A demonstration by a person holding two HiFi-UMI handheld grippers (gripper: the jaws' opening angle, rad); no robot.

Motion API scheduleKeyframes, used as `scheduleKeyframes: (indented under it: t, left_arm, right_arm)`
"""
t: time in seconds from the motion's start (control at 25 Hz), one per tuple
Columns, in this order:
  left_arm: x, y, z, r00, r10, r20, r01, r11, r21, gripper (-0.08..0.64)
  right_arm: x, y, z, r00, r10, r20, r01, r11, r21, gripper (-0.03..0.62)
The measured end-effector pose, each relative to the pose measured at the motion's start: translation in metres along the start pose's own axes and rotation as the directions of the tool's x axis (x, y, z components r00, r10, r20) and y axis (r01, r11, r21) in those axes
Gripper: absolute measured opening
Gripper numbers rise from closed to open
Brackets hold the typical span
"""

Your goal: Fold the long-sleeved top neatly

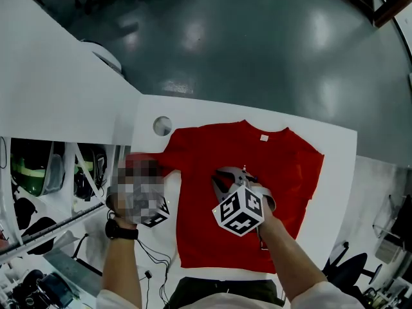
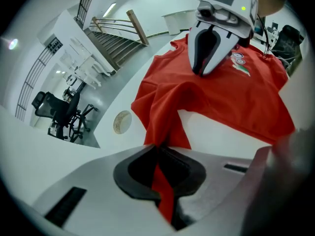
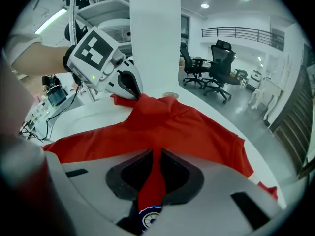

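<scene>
Nearest the person, the left hand-held gripper (image 2: 160,149) is clamped on a thin ridge of red cloth at the left edge of the long-sleeved top (image 1: 283,166), near its shoulder. The right hand-held gripper (image 3: 156,154) is likewise closed on a pinch of cloth in the middle of the chest, beside a small printed badge (image 3: 147,219). Beyond them the garment lies mostly flat on the white desk (image 1: 335,172), collar at the far side, close to a round disc (image 1: 163,125). Both pinches look shallow, so either could slip under a pull. An uneven draw would probably drag the body over the smooth desk and leave the fold skewed or bunched.
</scene>
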State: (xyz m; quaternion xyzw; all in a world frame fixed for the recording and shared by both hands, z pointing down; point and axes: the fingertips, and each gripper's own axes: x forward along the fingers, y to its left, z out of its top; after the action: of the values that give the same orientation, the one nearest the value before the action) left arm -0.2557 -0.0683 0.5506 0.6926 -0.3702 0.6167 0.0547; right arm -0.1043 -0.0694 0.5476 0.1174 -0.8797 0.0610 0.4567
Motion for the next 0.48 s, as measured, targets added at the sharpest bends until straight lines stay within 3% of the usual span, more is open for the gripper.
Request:
scheduleKeyframes:
  t: [0.28, 0.48]
  left_arm:
    - [-0.007, 0.039, -0.049, 0.983, 0.146, -0.115, -0.158, 0.982, -0.101, 0.023]
    - [-0.001, 0.038, -0.066, 0.976, 0.142, -0.164, -0.16, 0.982, -0.102, 0.023]
  right_arm:
    - [0.0, -0.001, -0.001, 1.0, 0.023, -0.014, -0.023, 1.0, 0.007, 0.067]
    - [0.0, -0.001, -0.001, 1.0, 0.017, -0.01, -0.017, 1.0, 0.013, 0.067]
